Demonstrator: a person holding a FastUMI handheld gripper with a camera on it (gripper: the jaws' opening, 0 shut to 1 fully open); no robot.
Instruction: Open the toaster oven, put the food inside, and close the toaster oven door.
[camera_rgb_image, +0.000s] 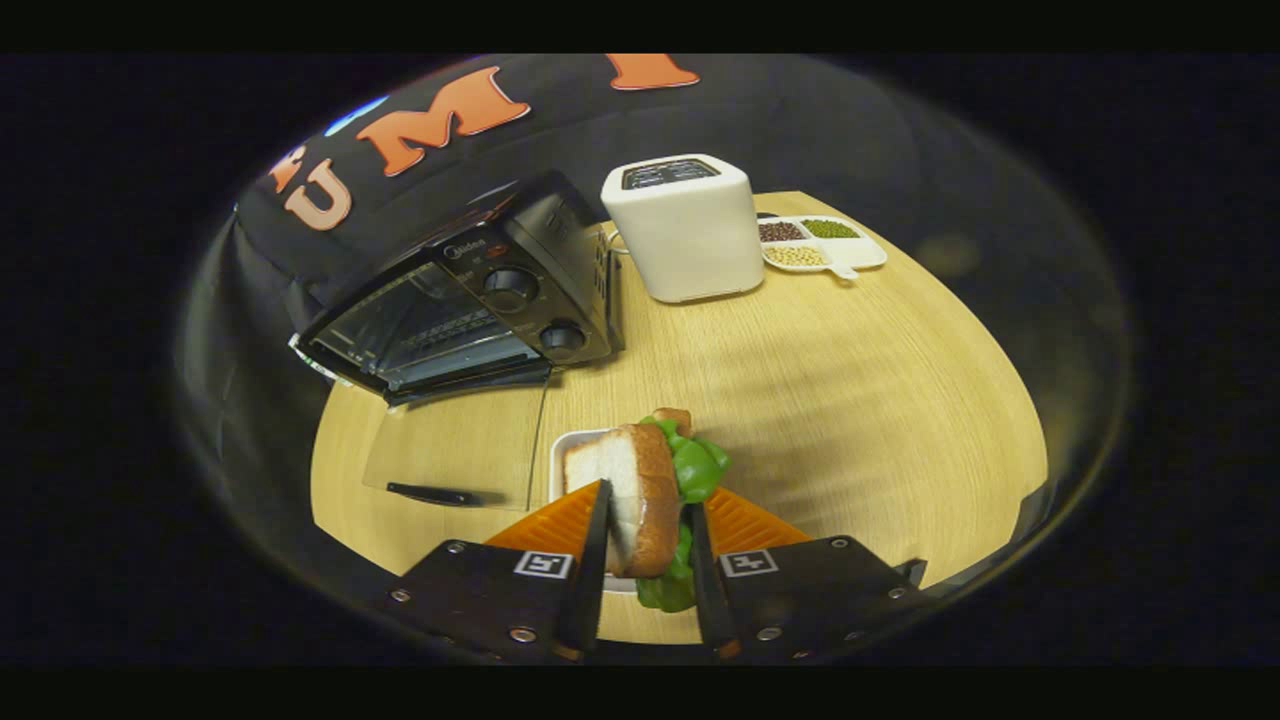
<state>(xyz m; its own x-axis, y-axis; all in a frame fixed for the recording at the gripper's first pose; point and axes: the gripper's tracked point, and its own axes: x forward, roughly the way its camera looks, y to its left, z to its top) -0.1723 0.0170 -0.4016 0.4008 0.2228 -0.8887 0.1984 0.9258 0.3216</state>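
My gripper (648, 545) is clamped on the sandwich (645, 500), both fingers pressing its sides, just over the white plate (562, 450). The toaster oven (470, 300) sits ahead to the left, its glass door (455, 450) folded flat onto the bench (830, 400). I should keep the squeeze firm but gentle, lift clear of the plate, pass above the door and enter level onto the rack.

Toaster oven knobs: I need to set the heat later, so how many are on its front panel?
2. One knob sits higher on the toaster oven control panel; the other knob sits below it. The fingers grip the sandwich.
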